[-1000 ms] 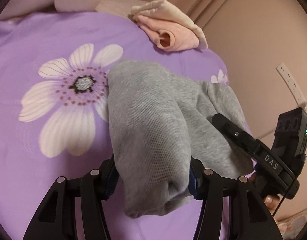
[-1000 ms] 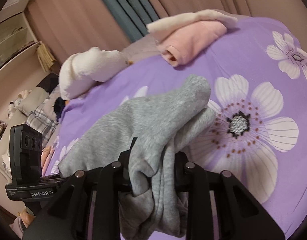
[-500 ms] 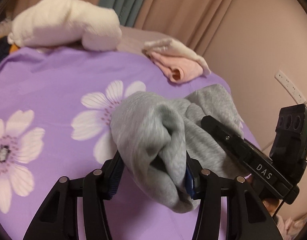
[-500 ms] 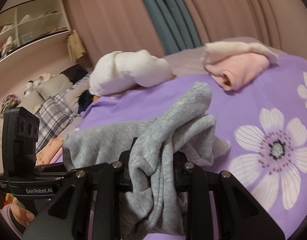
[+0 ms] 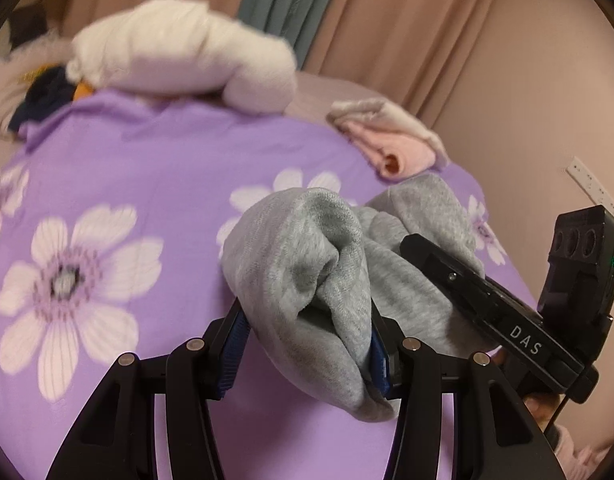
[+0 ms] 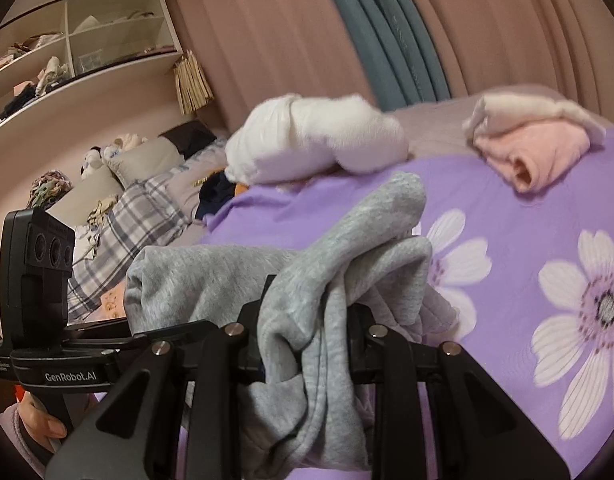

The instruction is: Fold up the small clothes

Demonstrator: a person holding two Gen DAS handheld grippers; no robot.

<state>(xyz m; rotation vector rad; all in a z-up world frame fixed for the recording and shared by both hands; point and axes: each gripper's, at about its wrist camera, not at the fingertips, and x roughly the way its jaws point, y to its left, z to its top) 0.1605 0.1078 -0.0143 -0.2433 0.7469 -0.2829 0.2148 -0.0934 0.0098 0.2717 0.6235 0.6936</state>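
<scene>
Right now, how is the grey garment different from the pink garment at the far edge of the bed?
The grey garment is bunched and held up in both grippers; the pink garment lies folded on the purple bedspread, touched by no gripper. The grey one is alone; the pink one has a cream cloth lying on top of it. Both look like soft small clothes.

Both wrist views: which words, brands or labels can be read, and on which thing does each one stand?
"DAS": on the black body of the right gripper, in the left wrist view.
"GenRobot.AI": on the black body of the left gripper, in the right wrist view.
A small white label beside "GenRobot.AI" is too small to read.
</scene>
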